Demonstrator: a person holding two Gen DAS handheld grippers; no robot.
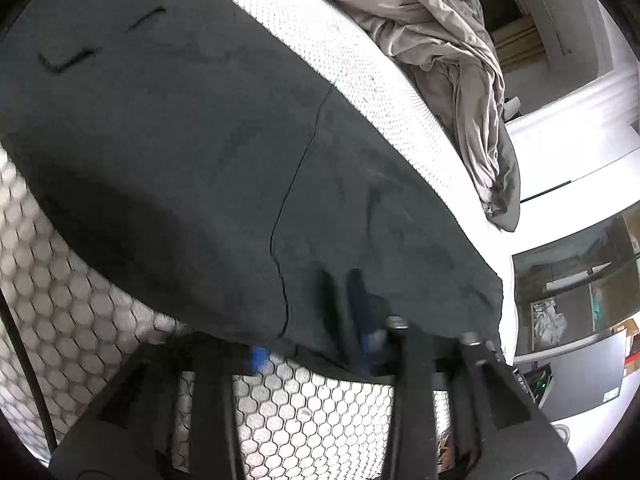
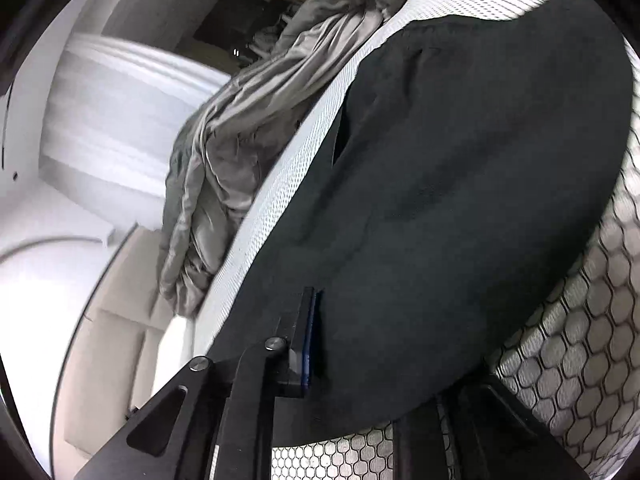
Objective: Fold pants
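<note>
Dark grey pants (image 1: 224, 152) lie spread over the edge of a white mattress and fill most of both views; they also show in the right wrist view (image 2: 460, 200). My left gripper (image 1: 352, 320) is shut on the near hem of the pants, with cloth draped over its blue-padded fingers (image 1: 366, 320). My right gripper (image 2: 320, 344) is shut on the pants' edge; one black finger with a blue pad (image 2: 308, 340) shows, the other is hidden under the cloth.
The mattress (image 1: 352, 60) has a dotted white top and a hexagon-patterned side (image 1: 304, 416). A crumpled grey blanket (image 1: 452, 60) lies beyond the pants; it also shows in the right wrist view (image 2: 240, 132). White furniture and a shelf (image 1: 576, 300) stand at the room's edge.
</note>
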